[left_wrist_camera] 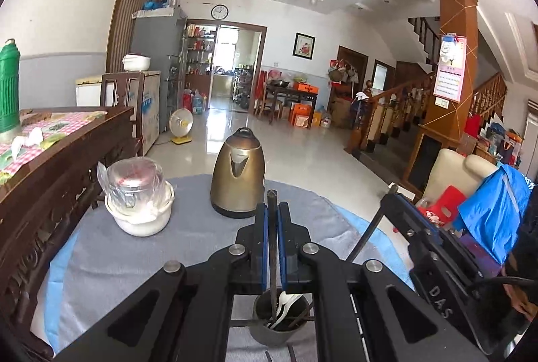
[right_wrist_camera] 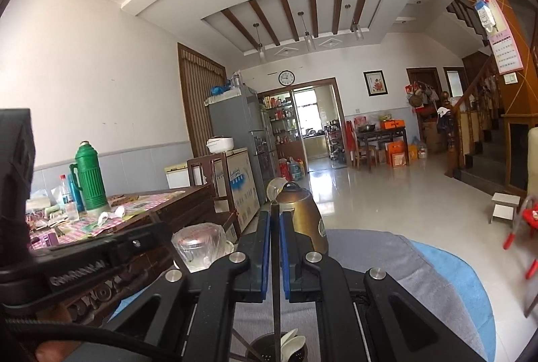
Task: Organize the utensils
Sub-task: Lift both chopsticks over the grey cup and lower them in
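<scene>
I'm clamping my left hand-held gripper [left_wrist_camera: 273,210] on a dark chopstick [left_wrist_camera: 271,247], lower end reaching into the grey utensil cup [left_wrist_camera: 279,333] on the desk [left_wrist_camera: 111,261]. My right hand-held gripper [right_wrist_camera: 275,220] is pinching a second chopstick [right_wrist_camera: 275,288] above the same cup, white spoons [right_wrist_camera: 292,345] inside. Kettle [left_wrist_camera: 238,173] is standing just beyond, jar-in-bowl [left_wrist_camera: 138,197] to its left.

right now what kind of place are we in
Most likely the open living and dining area of a home: a fridge by a kitchen doorway, a wooden staircase, and a kettle on the cloth-covered table.
</scene>
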A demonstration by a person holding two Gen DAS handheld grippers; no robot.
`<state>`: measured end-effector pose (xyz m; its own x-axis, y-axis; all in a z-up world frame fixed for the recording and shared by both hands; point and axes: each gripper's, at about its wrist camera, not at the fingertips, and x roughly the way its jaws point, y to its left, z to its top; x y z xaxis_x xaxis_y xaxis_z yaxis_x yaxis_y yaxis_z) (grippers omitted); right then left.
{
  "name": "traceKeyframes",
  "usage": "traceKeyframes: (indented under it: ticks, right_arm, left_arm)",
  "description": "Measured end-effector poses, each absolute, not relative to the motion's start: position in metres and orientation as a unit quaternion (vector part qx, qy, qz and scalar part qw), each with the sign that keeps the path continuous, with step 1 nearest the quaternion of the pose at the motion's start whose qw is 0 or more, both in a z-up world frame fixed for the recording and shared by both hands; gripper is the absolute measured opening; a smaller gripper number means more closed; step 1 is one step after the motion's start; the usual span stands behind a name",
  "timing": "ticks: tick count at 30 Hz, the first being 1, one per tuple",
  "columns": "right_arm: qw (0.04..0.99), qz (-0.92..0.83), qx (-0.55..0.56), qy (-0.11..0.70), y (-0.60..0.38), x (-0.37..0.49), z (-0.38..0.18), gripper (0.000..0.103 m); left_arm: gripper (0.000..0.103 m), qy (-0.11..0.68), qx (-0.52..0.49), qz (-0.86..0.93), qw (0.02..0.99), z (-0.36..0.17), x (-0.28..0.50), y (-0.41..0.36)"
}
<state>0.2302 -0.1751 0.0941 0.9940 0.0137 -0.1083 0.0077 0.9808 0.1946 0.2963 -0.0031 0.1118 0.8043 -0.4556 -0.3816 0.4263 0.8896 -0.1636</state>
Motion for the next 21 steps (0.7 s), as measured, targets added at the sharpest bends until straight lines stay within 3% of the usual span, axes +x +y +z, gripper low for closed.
traceKeyframes:
  ticks: [21]
  right_arm:
    - [0.987,0.007,0.119,0.11,-0.187,0.231,0.078,0.008]
  left_arm:
    - [0.006,0.225,-0.013,-0.246,0.943,0.11,0.287,-0.009]
